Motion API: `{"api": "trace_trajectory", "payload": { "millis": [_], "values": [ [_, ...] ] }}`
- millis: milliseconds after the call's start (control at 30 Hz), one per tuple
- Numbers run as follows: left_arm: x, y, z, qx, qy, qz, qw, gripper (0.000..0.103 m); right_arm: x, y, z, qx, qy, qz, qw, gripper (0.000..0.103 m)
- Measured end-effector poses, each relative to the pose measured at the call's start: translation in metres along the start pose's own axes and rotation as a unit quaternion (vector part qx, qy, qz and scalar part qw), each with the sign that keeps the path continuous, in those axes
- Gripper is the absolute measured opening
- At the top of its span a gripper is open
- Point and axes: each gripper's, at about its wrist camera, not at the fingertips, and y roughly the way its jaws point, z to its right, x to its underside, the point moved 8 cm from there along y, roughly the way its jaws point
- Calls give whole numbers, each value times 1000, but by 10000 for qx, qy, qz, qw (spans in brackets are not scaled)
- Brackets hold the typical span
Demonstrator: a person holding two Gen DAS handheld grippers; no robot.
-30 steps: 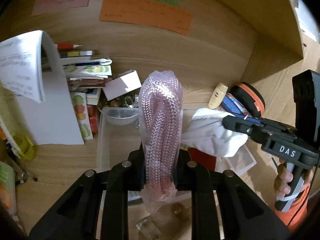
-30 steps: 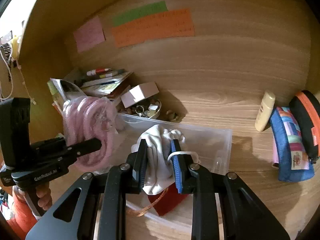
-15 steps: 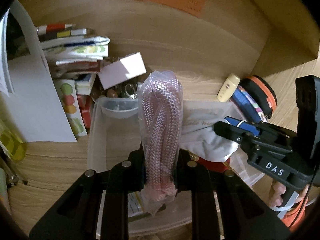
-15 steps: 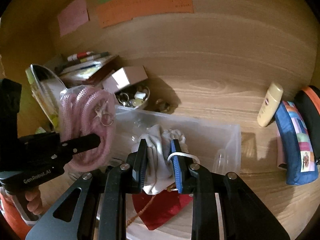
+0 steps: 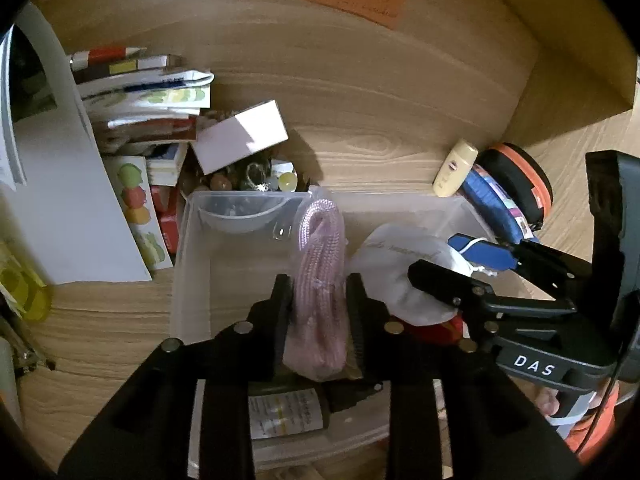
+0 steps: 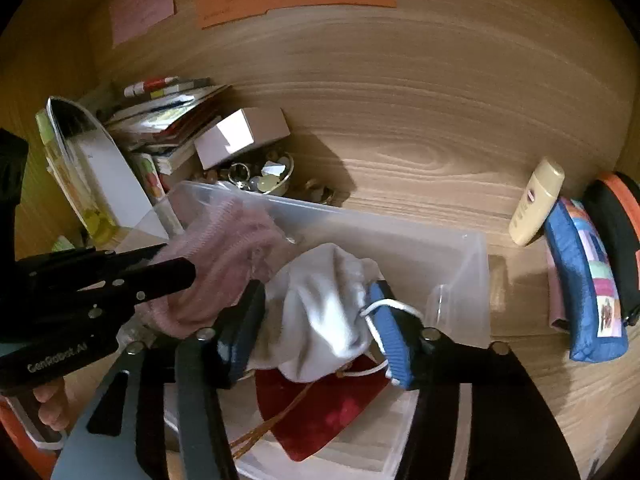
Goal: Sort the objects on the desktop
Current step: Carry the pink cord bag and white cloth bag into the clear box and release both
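A clear plastic bin stands on the wooden desk. My left gripper is inside the bin, its jaws still around a bagged pink braided cord but wider than before. My right gripper has spread its jaws; a white drawstring pouch sits loosely between them, its string looped over the blue right finger. A red pouch lies on the bin floor beneath.
Behind the bin sit a small bowl of trinkets, a pink-white box, and a pile of books and papers at left. A cream bottle, a blue patchwork case and a black-orange case lie at right.
Both grippers have lowered into the bin. The right jaws have opened wide around the white pouch, and the left jaws have widened around the pink cord.
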Motion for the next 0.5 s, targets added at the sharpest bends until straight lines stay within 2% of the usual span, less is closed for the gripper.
{"api": "trace_trajectory", "payload": {
  "millis": [67,133,200,300,433,500],
  "values": [
    [1,-3,0,-7,13,7,10000,35,0,-4,0,-14,-1,-33,10000,55],
    [2,-6,0,-8,31,24,10000,37,2,-7,-1,-12,8,-78,10000,68],
    [3,-11,2,-5,76,68,9999,40,5,-11,-2,-76,55,-151,9998,75],
    [2,-22,3,11,80,181,9998,47,8,-21,-1,-143,113,-170,9997,76],
    [3,-36,6,37,104,294,9995,49,15,-31,-1,-307,214,-311,9988,77],
    [3,-45,6,16,121,368,9992,54,18,-36,-1,-354,244,-349,9985,77]
  ]
}}
